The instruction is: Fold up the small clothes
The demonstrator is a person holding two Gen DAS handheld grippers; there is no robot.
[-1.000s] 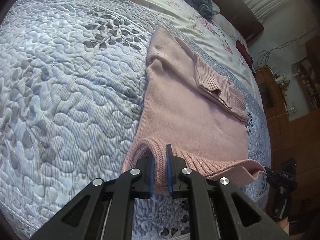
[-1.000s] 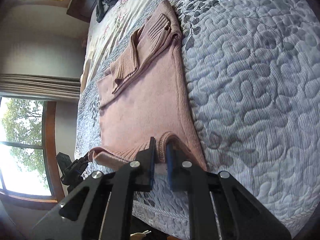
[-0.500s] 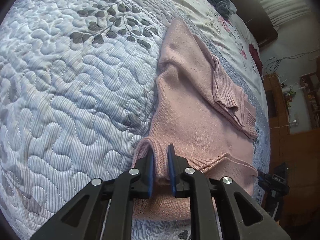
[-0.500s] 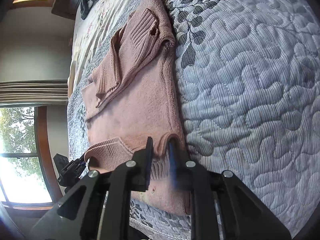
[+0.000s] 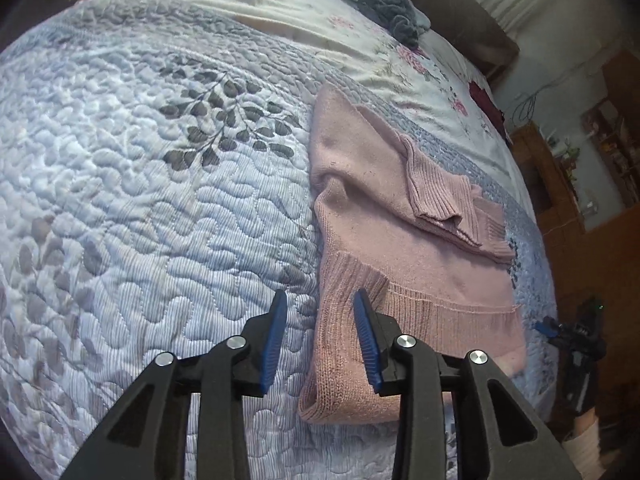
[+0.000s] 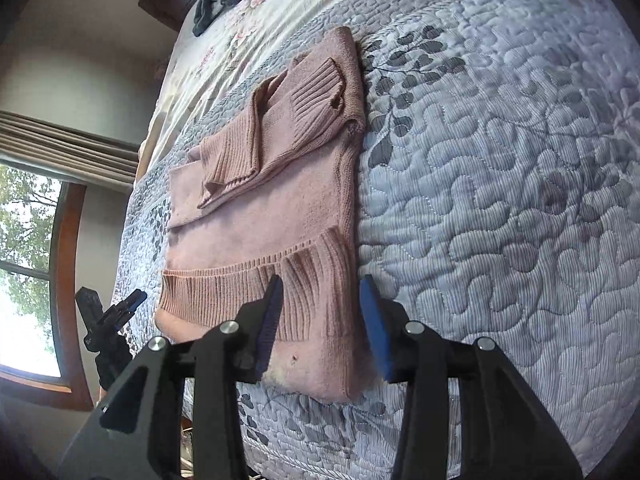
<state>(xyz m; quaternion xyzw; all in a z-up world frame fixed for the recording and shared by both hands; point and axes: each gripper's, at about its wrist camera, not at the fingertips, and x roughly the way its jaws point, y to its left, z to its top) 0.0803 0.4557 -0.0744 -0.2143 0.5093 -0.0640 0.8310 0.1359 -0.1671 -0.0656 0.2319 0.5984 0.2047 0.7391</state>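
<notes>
Now ribbed pink knit sweater (image 5: 404, 240) folded on quilted bedspread (image 5: 160, 200).

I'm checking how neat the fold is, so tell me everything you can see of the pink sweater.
The pink knitted sweater lies flat on the blue-grey quilted bedspread, folded into a rough rectangle. It looks soft and woolly, with ribbed cuffs and a ribbed hem. Both sleeves are folded across the upper body, cuffs overlapping. The ribbed hem has been turned up over the lower body, slightly uneven at one corner. Nothing grips it: the left gripper and right gripper are open above its near edge.
</notes>
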